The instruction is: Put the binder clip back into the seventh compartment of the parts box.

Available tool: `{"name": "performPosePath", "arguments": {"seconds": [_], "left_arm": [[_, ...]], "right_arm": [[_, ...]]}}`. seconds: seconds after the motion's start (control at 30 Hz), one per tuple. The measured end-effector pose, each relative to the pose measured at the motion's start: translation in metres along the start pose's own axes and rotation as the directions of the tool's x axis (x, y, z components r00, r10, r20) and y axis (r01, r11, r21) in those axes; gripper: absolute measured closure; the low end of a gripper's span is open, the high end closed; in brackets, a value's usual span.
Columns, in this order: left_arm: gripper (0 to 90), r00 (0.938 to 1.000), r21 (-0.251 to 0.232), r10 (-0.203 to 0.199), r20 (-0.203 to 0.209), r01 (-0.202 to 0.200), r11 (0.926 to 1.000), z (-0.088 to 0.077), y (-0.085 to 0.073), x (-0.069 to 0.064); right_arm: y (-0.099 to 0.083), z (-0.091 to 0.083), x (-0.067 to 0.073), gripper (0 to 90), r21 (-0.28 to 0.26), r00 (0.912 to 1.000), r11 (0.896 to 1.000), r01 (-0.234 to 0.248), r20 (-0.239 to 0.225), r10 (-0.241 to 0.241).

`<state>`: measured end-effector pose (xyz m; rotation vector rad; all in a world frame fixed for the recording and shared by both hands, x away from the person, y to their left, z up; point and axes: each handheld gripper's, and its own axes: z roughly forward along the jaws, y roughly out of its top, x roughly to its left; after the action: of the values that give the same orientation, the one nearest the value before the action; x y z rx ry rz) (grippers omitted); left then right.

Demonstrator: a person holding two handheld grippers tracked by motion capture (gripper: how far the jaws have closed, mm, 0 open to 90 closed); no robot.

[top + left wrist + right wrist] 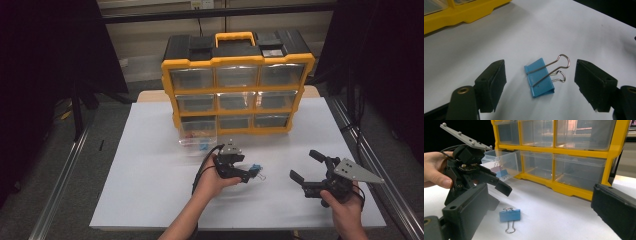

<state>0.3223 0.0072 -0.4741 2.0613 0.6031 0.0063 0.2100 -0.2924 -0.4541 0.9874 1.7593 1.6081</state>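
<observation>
A blue binder clip [255, 169] [539, 78] [509, 215] with wire handles lies flat on the white sheet [150, 180]. My left gripper [251, 172] [540, 66] is lowered around it. Its jaws stand on either side of the clip with a gap on each side, so the pads do not touch it. The right gripper view shows that left gripper [499, 195] hovering just behind the clip. My right gripper [305, 165] [540, 191] is held to the right near the front of the sheet, open and empty, pointing towards the clip.
A yellow and black drawer organizer [237, 85] with clear drawers stands at the back of the table. Its bottom-left drawer [197, 137] [501, 165] is pulled out and holds several coloured clips. Metal rails run along both sides of the table.
</observation>
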Motion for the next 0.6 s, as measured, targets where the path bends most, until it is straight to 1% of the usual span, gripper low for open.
{"name": "performPosePath", "arguments": {"seconds": [0.03, 0.1, 0.13, 0.17, 0.2, 0.23, 0.27, 0.33, 0.37, 0.4, 0.43, 0.47, 0.5, 0.53, 0.6], "left_arm": [[27.8, 0.9999, 0.005, 0.006, -0.008, -0.006, 1.0, 0.0011, 0.0007, -0.0017], [29.8, 1.0, 0.008, 0.01, 0.002, -0.01, 0.9999, 0.0026, 0.0017, -0.0029], [31.0, 0.9998, 0.005, 0.018, 0.014, -0.018, 0.9998, 0.0035, 0.0018, -0.0026], [32.2, 0.9996, 0.008, 0.026, 0.01, -0.027, 0.9996, 0.0046, 0.002, -0.003], [33.4, 0.9995, 0.029, 0.03, -0.003, -0.03, 0.9991, 0.004, 0.0026, -0.0036], [34.1, 0.9992, 0.031, 0.039, 0.003, -0.039, 0.9987, 0.0054, 0.0025, -0.0035], [36.3, 0.9992, 0.033, 0.041, 0.0, -0.041, 0.9986, 0.0056, 0.0024, -0.0037], [37.1, 0.9991, 0.035, 0.042, 0.002, -0.042, 0.9985, 0.0064, 0.0023, -0.0034], [38.5, 0.9989, 0.029, 0.04, -0.023, -0.039, 0.9988, 0.0073, 0.0018, -0.0051], [39.2, 0.999, 0.028, 0.044, 0.007, -0.044, 0.9986, 0.0074, 0.0015, -0.0032], [39.3, 0.9992, 0.036, 0.04, 0.003, -0.04, 0.9986, 0.0071, 0.0015, -0.0034], [39.9, 0.9994, 0.04, 0.034, 0.008, -0.034, 0.9986, 0.0072, 0.0011, -0.0036], [40.2, 0.9988, 0.039, 0.045, -0.019, -0.044, 0.9983, 0.0078, 0.0005, -0.0044], [40.4, 0.9988, 0.046, 0.049, 0.007, -0.049, 0.9977, 0.0076, 0.0006, -0.0033], [40.7, 0.9987, 0.048, 0.051, 0.004, -0.051, 0.9976, 0.008, 0.0004, -0.0039]], "right_arm": [[0.0, 0.0001, 0.0, 1.7, 0.0, 1.0, 1.0, 0.0, 0.001, 0.0], [0.0, 0.0005, -0.0001, 1.7, -0.001, 1.0, 1.0, 0.0, -0.003, 0.0], [-0.0001, 0.0005, -0.0001, 1.7, 0.0, 1.0, 1.0, -0.001, -0.004, 0.001], [-0.0001, 0.0006, -0.0001, 1.7, 0.0, 1.0, 1.0, -0.001, -0.003, 0.001], [-0.0001, 0.0008, -0.0001, 1.7, 0.001, 1.0, 1.0, -0.002, -0.007, 0.002], [-0.0001, 0.0009, 0.0, 1.7, 0.002, 1.0, 1.0, -0.003, -0.009, 0.003], [-0.0002, 0.0008, -0.0001, 1.7, 0.0, 1.0, 1.0, -0.002, -0.007, 0.002], [-0.0002, 0.0005, -0.0001, 1.7, 0.001, 1.0, 1.0, -0.002, -0.004, 0.002], [-0.0002, 0.0005, -0.0001, 1.6, 0.001, 1.0, 1.0, -0.002, -0.004, 0.002], [-0.0002, 0.0005, -0.0001, 1.7, 0.001, 1.0, 1.0, -0.002, -0.005, 0.002], [-0.0002, 0.0005, -0.0001, 1.7, 0.001, 1.0, 1.0, -0.001, -0.005, 0.001], [-0.0002, 0.0005, -0.0001, 1.7, 0.001, 1.0, 1.0, -0.002, -0.004, 0.002], [-0.0001, 0.0005, -0.0001, 1.7, 0.001, 1.0, 1.0, -0.002, -0.005, 0.002], [-0.0001, 0.0005, -0.0001, 1.7, 0.001, 1.0, 1.0, -0.001, -0.004, 0.001], [-0.0001, 0.0004, -0.0001, 1.7, 0.002, 1.0, 1.0, -0.002, -0.003, 0.002]]}}
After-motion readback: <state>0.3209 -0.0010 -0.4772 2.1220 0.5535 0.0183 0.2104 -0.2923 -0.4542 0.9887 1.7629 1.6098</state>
